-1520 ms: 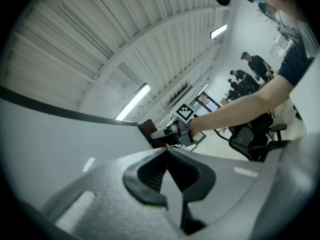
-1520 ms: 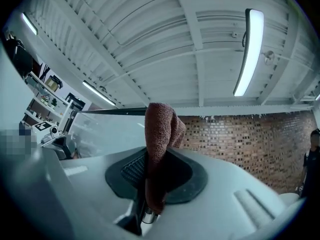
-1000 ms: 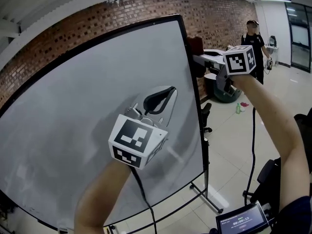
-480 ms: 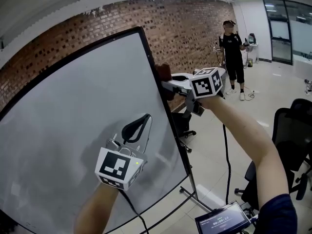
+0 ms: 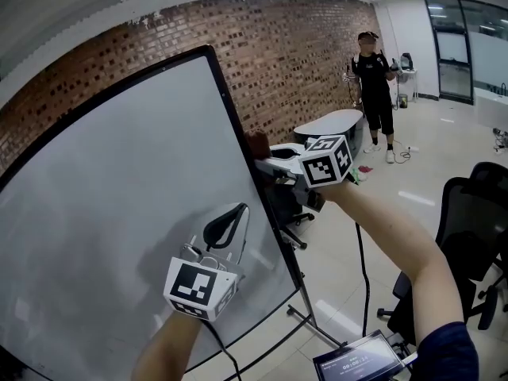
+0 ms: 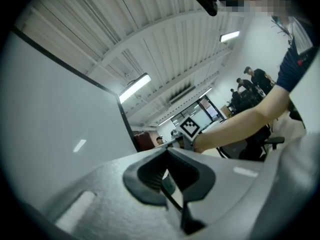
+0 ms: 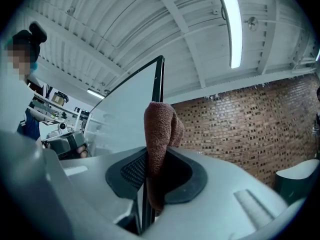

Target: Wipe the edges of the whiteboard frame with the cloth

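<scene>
Right gripper view: reddish-brown terry cloth [image 7: 160, 134] wrapped over the thin black right-hand edge of the white whiteboard frame [image 7: 159, 76], roughly a third of the way down it.
Right gripper [image 7: 150, 171] is clamped on the cloth with the frame edge between its pads; most of the fold bunches loose above the jaws. Left gripper [image 5: 240, 209] has its tips together on nothing and sits in front of the board face; contact with the board cannot be told. Risks, as judged:
- Drag along the edge may pull the loose fold out of the pads, leaving bare pads on the frame.
- If the gripper drifts outward, the cloth comes off the narrow edge and wipes nothing.
- A sideways push could rock or shift the board on its thin metal stand [image 5: 317, 329], since the left gripper gives no clear bracing.
</scene>
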